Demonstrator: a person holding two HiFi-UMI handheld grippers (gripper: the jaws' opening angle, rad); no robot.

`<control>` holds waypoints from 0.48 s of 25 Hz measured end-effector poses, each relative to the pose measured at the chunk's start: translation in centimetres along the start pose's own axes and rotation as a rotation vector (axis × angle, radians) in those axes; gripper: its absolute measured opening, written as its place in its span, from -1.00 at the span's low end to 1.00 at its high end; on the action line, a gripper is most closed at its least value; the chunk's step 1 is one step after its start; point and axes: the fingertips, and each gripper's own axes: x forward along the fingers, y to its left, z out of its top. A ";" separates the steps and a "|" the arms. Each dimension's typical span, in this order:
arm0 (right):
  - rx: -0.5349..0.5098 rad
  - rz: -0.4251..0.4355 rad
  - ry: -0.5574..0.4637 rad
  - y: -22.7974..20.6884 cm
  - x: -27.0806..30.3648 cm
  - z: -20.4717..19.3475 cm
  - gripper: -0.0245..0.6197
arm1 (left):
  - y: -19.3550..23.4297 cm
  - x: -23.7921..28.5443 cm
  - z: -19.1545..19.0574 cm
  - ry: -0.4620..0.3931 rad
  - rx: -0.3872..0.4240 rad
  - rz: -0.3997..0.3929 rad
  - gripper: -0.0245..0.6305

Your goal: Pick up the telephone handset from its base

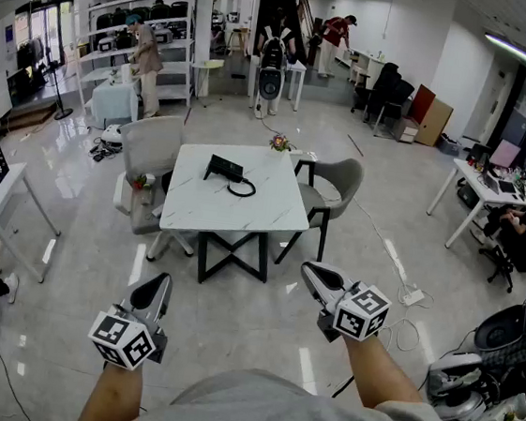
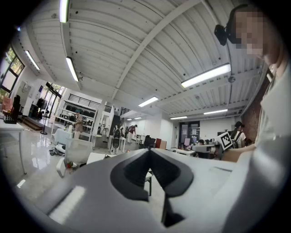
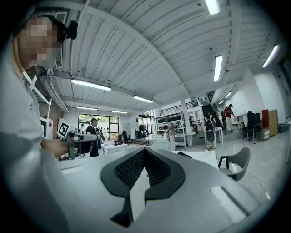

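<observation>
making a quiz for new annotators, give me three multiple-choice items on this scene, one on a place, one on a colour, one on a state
1. Where is the telephone?
A. on the floor
B. on the white table
C. on a shelf

2. What colour is the telephone?
A. black
B. white
C. red

3. What state is the left gripper in?
A. open wide
B. shut on the handset
C. shut, holding nothing

Answers:
1. B, since the head view shows it on the far left part of the tabletop, its cord curled beside it.
2. A, since its body and cord are dark against the pale top.
3. C, since the left gripper view shows the jaw tips meeting with nothing between them, well short of the table.
</observation>
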 end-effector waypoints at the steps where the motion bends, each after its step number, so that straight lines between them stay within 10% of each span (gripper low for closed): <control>1: -0.001 0.000 0.001 -0.2 0.0 0.0 -0.92 | -0.1 0.2 0.0 -0.002 0.000 -0.001 -0.74; 12: -0.015 -0.003 -0.005 -2.1 -0.6 0.6 -0.91 | -1.2 1.7 0.0 -0.004 0.004 0.004 -0.74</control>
